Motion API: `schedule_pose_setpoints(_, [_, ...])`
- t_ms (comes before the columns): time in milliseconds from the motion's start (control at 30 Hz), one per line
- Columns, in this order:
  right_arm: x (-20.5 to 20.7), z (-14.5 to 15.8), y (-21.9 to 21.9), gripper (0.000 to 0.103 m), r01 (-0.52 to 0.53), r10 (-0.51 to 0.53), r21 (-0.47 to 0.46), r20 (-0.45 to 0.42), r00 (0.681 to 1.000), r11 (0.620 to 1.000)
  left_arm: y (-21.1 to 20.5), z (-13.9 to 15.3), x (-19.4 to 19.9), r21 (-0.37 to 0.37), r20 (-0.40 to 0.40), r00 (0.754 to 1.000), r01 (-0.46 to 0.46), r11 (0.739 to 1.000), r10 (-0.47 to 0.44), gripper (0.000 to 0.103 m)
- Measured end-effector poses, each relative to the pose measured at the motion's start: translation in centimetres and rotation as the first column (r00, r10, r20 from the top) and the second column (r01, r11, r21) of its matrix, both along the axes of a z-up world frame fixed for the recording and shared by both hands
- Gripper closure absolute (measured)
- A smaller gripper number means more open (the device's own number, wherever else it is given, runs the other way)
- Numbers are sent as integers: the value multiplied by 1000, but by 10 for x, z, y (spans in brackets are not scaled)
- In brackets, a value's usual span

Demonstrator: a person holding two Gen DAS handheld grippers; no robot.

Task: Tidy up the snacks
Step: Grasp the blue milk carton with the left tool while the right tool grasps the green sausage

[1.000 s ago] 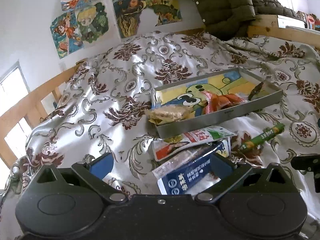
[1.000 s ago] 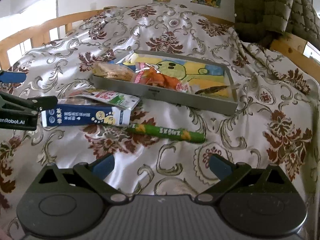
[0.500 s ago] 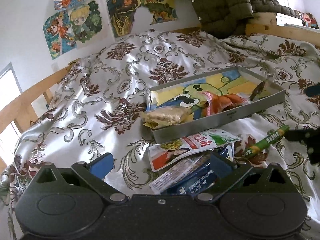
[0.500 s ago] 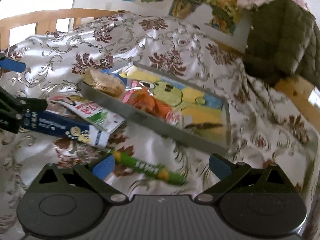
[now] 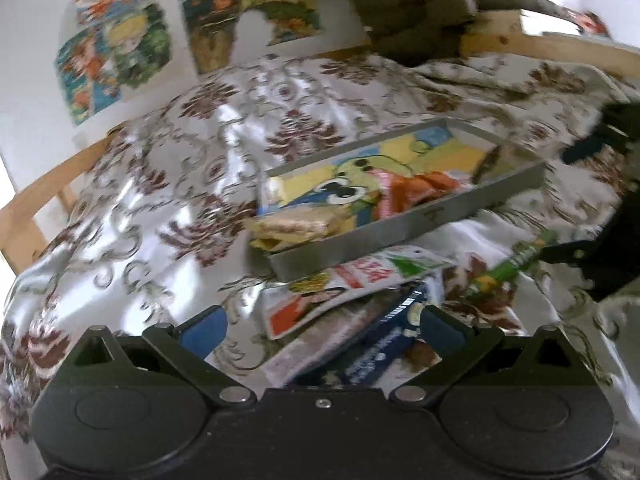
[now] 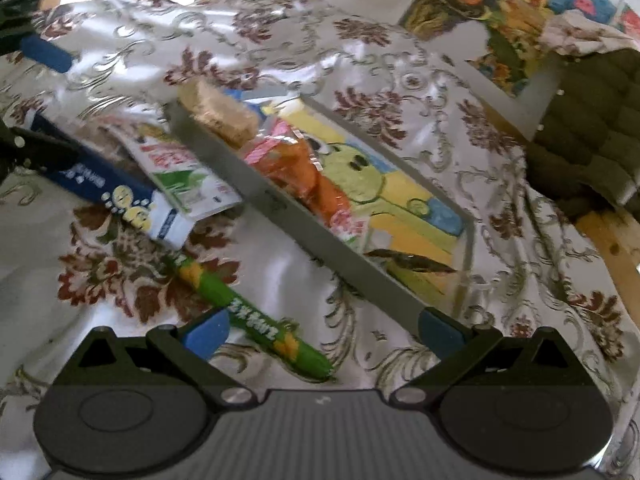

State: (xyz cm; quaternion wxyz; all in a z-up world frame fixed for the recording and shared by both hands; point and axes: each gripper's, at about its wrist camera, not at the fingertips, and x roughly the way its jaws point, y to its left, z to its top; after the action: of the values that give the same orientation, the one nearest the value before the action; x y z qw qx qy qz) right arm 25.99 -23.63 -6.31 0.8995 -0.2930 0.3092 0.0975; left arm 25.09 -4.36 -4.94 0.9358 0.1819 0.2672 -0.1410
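A grey tray (image 5: 404,232) (image 6: 312,236) with a cartoon picture inside lies on the patterned bedspread and holds a tan cracker pack (image 5: 296,226) (image 6: 218,112), an orange packet (image 5: 420,188) (image 6: 304,172) and a dark stick. In front of it lie a red-and-white pouch (image 5: 344,292) (image 6: 180,164), a blue box (image 5: 380,350) (image 6: 116,196) and a green stick snack (image 5: 508,268) (image 6: 256,320). My left gripper (image 5: 320,324) is open with the blue box and pouch between its fingers. My right gripper (image 6: 320,330) is open over the green stick's near end.
The satin bedspread (image 5: 160,184) covers the whole bed, ringed by a wooden frame (image 5: 36,208). Posters (image 5: 120,52) hang on the wall behind. A dark green quilted jacket (image 6: 592,128) is heaped at the far corner.
My right gripper has come down and forward until the green stick lies between its fingers. The left gripper has edged closer to the blue box and pouch. Both views are blurred by motion.
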Motion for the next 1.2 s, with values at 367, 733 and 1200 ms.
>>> schedule_pose_setpoints(367, [5,-21,13,16,-60,57,-41,-77,995,997,-31,-21,2,125,-56,981,190,974,-184,25])
schedule_pose_setpoints(733, [11,-28,14,19,-57,55,-17,-98,994,998,-41,-36,13,181,-138,966,240,954,-217,28])
schedule_pose_setpoints(1200, [17,-41,26,56,-119,115,-33,-116,987,992,-52,-40,6,273,-131,962,269,924,-242,49])
